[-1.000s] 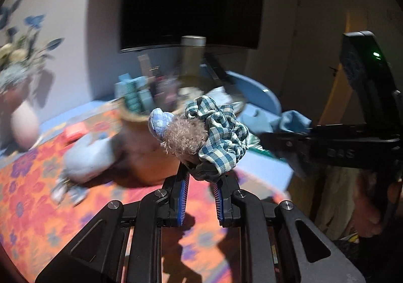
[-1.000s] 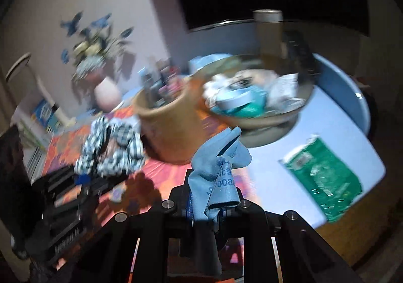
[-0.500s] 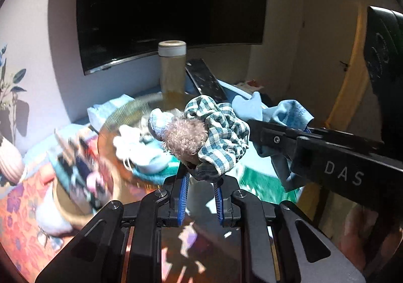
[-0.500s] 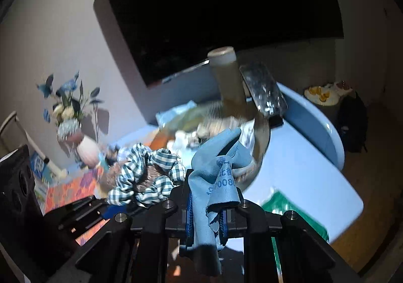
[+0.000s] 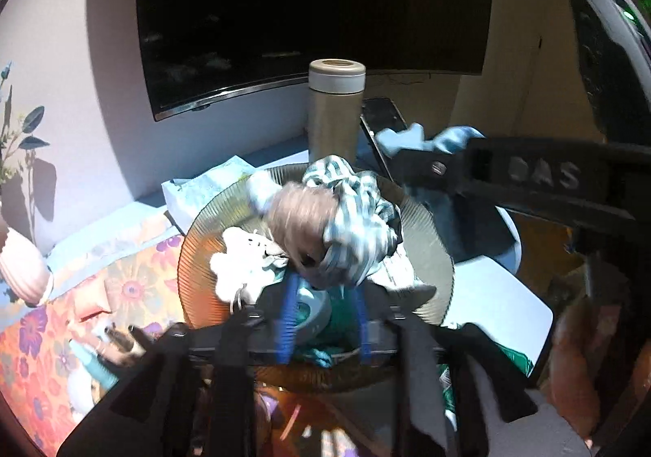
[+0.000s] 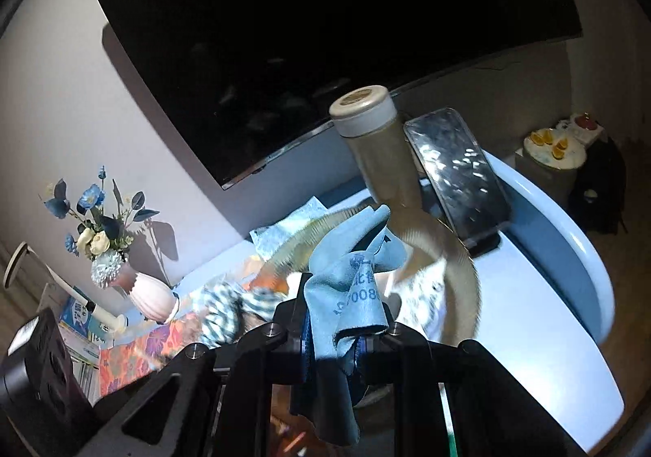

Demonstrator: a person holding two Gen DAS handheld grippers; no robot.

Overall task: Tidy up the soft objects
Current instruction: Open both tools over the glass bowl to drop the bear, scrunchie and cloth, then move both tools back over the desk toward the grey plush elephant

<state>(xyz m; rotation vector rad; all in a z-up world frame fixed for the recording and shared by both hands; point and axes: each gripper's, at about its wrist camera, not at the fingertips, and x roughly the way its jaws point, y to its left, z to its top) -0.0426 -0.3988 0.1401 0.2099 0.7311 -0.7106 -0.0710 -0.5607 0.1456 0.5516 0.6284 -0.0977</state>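
Observation:
A plaid fabric bundle with a fuzzy tan ball (image 5: 346, 225) hangs blurred over the ribbed glass bowl (image 5: 191, 253), just above my left gripper (image 5: 325, 294). Its jaws are opening; the blue pads (image 5: 287, 314) stand apart and the bundle's lower end sits loosely between their tips. My right gripper (image 6: 331, 343) is shut on a light blue cloth (image 6: 350, 286) with blue print, held over the bowl's (image 6: 464, 266) near rim. In the left wrist view the cloth (image 5: 407, 138) shows at the right, beyond the bowl. The bundle (image 6: 223, 306) appears left of the cloth in the right wrist view.
A white soft item (image 5: 240, 266) and a teal roll (image 5: 313, 306) lie in the bowl. Behind it stand a tan flask (image 5: 335, 111), a propped phone (image 6: 455, 172) and a dark screen (image 5: 309, 9). A vase of flowers (image 6: 150, 294) and a floral mat (image 5: 40, 335) lie left.
Both grippers have swung from the floral mat to over the glass bowl. The left pads have spread and the plaid bundle has come loose and blurred. The right still grips the blue cloth.

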